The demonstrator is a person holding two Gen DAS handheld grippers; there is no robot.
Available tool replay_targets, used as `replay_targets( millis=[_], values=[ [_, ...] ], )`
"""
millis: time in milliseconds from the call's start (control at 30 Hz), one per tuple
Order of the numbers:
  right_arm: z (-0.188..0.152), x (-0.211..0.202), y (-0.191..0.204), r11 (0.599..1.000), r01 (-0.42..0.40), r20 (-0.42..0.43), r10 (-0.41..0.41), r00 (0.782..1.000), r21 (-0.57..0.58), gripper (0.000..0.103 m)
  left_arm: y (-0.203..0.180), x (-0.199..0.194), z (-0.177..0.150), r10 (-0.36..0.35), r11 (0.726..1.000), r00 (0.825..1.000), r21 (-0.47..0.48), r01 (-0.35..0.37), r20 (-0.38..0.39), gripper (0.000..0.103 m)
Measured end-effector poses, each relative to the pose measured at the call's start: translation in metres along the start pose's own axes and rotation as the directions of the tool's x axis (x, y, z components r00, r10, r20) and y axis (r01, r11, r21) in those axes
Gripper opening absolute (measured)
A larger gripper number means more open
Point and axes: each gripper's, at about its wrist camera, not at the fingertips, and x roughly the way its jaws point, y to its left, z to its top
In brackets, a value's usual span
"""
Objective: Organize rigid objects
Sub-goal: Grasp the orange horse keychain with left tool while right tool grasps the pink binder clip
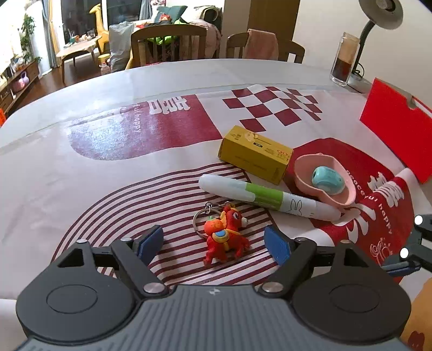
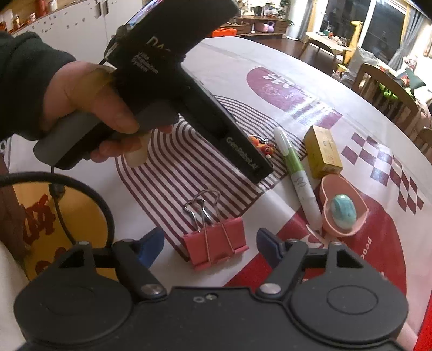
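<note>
My left gripper (image 1: 214,241) is open, its blue pads either side of a red toy keychain (image 1: 225,236) lying on the striped cloth. Beyond it lie a white and green marker (image 1: 267,195), a yellow box (image 1: 255,154) and a pink heart-shaped dish (image 1: 322,179) holding a teal oval object (image 1: 328,179). My right gripper (image 2: 210,247) is open around a pink binder clip (image 2: 216,243) with its wire handles up. The right wrist view also shows the marker (image 2: 298,179), yellow box (image 2: 322,152), pink dish (image 2: 344,209) and the keychain (image 2: 263,145), partly hidden behind the left gripper's body.
A red card holder (image 1: 398,125), a glass jar (image 1: 345,59) and a desk lamp (image 1: 378,19) stand at the far right of the table. Wooden chairs (image 1: 168,44) line the far edge. A yellow printed bag (image 2: 54,224) lies at the near left.
</note>
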Motion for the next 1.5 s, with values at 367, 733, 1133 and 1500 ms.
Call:
replay_targets(
  millis=[367,733,1133,1500],
  values=[
    [-0.001,0.007,-0.005,1.0,-0.022,0.001,0.022,1.0,0.012,0.055,-0.008,0.0,0.002,0.04,0.998,0.999,0.056,-0.041,0.016,0.048],
    [-0.012,-0.013,-0.019,0.986,0.025,0.023,-0.029,0.999,0.166,0.054,-0.001,-0.004,0.005,0.031,0.999,0.999,0.025,-0.031,0.02,0.036],
    [-0.029,-0.075,-0.051,0.914,0.138,0.065,-0.176,0.982,0.382,0.054,0.007,-0.036,0.009,0.023,0.999,0.999,-0.044,-0.021,0.036,0.036],
    [-0.039,-0.131,-0.084,0.826,0.211,0.08,-0.294,0.953,0.523,0.054,-0.007,-0.076,0.025,-0.032,0.997,0.998,-0.064,0.035,0.046,0.025]
  ],
)
